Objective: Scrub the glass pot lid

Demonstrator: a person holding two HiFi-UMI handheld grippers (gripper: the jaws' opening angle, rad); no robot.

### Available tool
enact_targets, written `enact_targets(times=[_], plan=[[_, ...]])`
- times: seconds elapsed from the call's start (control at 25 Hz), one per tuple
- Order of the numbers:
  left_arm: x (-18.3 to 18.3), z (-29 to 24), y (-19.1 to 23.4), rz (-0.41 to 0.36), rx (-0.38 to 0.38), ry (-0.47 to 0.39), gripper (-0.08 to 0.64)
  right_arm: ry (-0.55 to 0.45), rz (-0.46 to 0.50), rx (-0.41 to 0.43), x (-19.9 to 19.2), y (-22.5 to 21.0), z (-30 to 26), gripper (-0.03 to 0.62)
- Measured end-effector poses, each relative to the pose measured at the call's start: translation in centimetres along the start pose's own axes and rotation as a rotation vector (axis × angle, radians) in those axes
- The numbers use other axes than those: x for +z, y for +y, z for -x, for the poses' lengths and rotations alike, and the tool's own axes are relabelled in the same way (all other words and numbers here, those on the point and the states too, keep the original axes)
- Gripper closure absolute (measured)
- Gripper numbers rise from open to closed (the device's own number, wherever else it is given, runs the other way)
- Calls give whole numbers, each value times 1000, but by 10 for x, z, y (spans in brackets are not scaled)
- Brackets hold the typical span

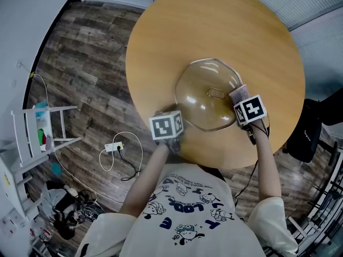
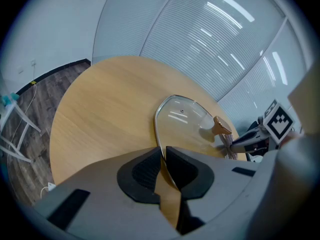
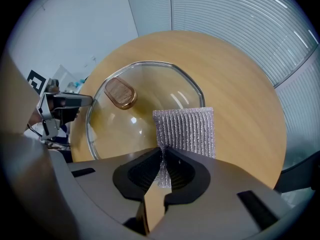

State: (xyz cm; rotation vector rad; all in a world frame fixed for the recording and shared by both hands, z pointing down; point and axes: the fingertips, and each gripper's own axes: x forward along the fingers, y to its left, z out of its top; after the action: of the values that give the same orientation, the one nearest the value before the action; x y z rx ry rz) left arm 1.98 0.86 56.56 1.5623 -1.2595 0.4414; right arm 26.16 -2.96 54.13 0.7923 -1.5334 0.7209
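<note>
The glass pot lid [image 1: 206, 92] with a metal rim and a bronze knob [image 1: 216, 93] lies on the round wooden table [image 1: 177, 31]. My left gripper [image 2: 163, 156] is shut on the lid's near rim [image 2: 156, 129], the thin edge clamped between its pads. My right gripper [image 3: 163, 156] is shut on a silver-grey scrub cloth [image 3: 186, 130], which rests on the lid's right side near the rim. The lid [image 3: 142, 104] and knob [image 3: 120, 92] show left of the cloth. In the head view the cloth [image 1: 240, 93] pokes out above the right marker cube.
The table edge is close to my body. On the wood floor at left stand a white rack [image 1: 40, 130] and a power strip with cables [image 1: 119, 149]. A dark bag or chair [image 1: 308, 133] sits at right.
</note>
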Motion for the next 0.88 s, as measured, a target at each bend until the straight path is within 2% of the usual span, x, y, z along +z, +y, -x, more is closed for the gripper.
enact_targets(times=[0.88], plan=[[1,-2,0,-14,-7,-4,518,10,8,23,-13,21,0,546]])
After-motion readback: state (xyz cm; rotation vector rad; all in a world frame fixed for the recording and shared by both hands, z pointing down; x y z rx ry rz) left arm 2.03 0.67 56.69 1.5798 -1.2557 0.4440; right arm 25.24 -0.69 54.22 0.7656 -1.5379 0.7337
